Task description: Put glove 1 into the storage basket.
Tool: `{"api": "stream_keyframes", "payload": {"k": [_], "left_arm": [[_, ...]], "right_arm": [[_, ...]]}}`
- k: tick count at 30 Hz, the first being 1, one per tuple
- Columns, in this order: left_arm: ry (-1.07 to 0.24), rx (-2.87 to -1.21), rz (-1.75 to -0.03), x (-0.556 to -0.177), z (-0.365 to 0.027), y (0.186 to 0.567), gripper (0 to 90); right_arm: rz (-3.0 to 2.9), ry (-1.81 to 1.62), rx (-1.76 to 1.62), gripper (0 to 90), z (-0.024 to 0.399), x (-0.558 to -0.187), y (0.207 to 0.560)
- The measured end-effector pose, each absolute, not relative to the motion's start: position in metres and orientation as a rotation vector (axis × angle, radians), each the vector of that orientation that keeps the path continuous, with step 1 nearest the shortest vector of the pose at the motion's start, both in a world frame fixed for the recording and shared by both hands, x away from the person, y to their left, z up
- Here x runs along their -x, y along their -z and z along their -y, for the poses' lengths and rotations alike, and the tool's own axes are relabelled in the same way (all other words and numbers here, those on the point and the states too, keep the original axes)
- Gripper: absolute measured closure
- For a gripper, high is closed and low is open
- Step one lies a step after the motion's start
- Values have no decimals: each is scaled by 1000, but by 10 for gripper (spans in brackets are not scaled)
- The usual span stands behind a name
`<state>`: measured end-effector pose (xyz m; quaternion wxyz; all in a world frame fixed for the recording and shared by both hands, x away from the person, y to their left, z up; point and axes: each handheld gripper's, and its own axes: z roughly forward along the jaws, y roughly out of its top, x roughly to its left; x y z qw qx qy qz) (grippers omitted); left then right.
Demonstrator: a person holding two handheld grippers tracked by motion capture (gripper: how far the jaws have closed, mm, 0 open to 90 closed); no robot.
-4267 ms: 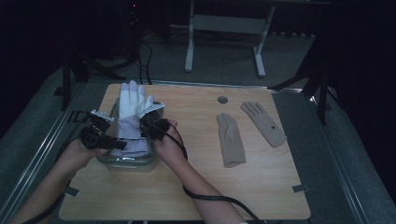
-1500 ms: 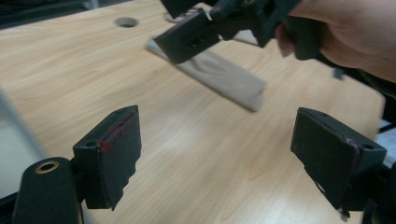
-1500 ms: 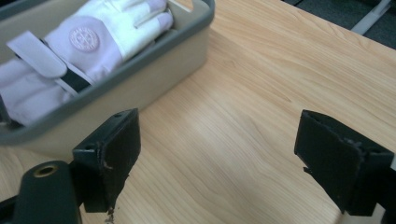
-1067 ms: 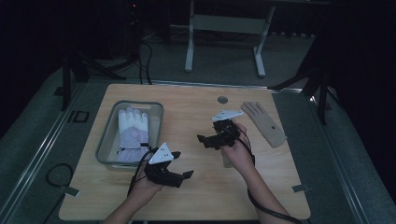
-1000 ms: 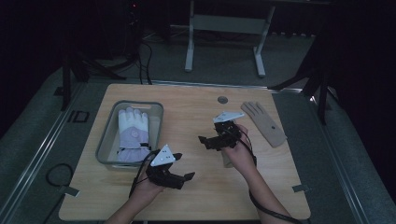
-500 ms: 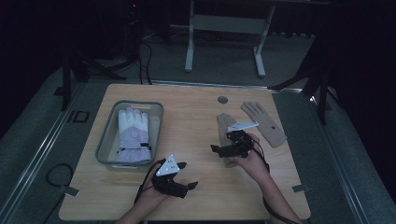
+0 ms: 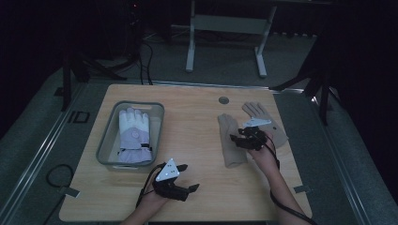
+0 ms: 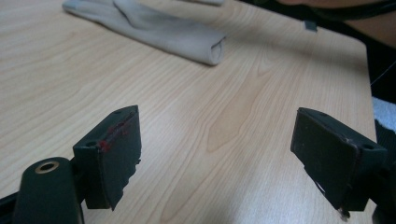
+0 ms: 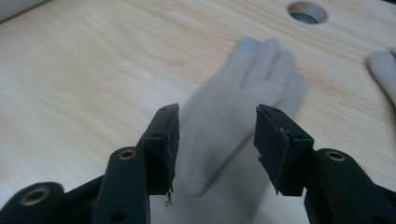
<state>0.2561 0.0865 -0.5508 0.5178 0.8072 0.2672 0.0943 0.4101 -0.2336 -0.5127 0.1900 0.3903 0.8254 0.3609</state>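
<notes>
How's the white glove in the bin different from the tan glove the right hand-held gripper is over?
The white glove is pale with a lilac tint; the tan glove is beige. The white glove lies inside the grey bin; the tan glove lies on the bare table. The white one looks bulkier. Both lie flat, fingers pointing away from the person.

No readable text, label, brand or number appears on anything in these views; every visible surface is unmarked.

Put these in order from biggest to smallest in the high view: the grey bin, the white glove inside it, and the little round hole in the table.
1. Grey bin: biggest.
2. White glove: fits inside the bin.
3. Round hole: much the smallest.
</notes>
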Motion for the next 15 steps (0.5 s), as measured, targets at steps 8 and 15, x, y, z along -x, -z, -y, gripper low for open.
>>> {"api": "stream_keyframes", "payload": {"k": [8, 15], "left_arm": [[-228, -1917, -652, -257, -89, 551, 142], [-247, -1912, -646, -256, -91, 550, 141]], "right_arm": [[-2341, -1005, -1154, 445, 233, -431, 533], [-2330, -959, -1205, 649, 225, -430, 552]]}}
